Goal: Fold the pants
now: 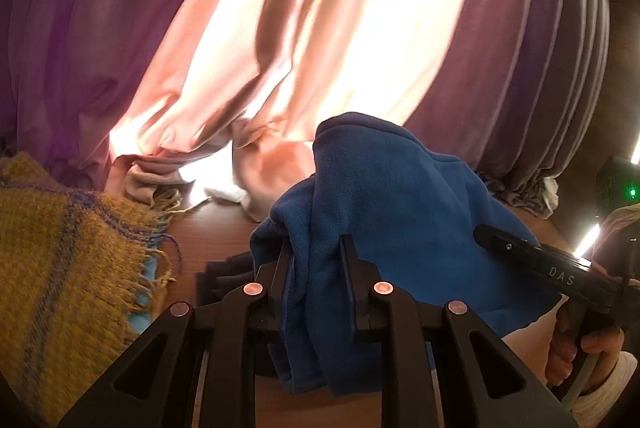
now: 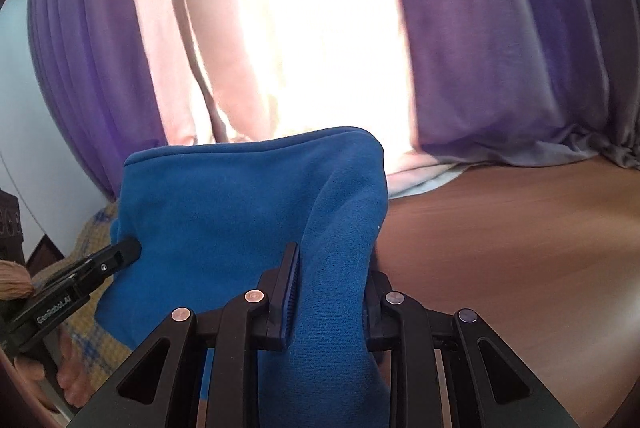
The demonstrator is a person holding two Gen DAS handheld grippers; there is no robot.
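Fabric of the blue fleece pants (image 1: pixel 384 196) is clamped between the pads of both grippers and held clear of the brown wooden tabletop (image 2: pixel 520 228). The left gripper (image 1: pixel 316 260) is closed on one bunch of the fleece, which rises ahead of its fingertips and hangs down between the jaws. The right gripper (image 2: pixel 332 268) is closed on another bunch in the same manner; a folded upper edge of the pants runs ahead of it and off to its left. In the right wrist view, the left gripper enters from the left, its tip against the fleece. A mustard-yellow woven blanket with fringe (image 1: pixel 60 268) lies left of the left gripper. Purple and pink curtains (image 1: pixel 280 28) hang beyond both grippers, brightly backlit.
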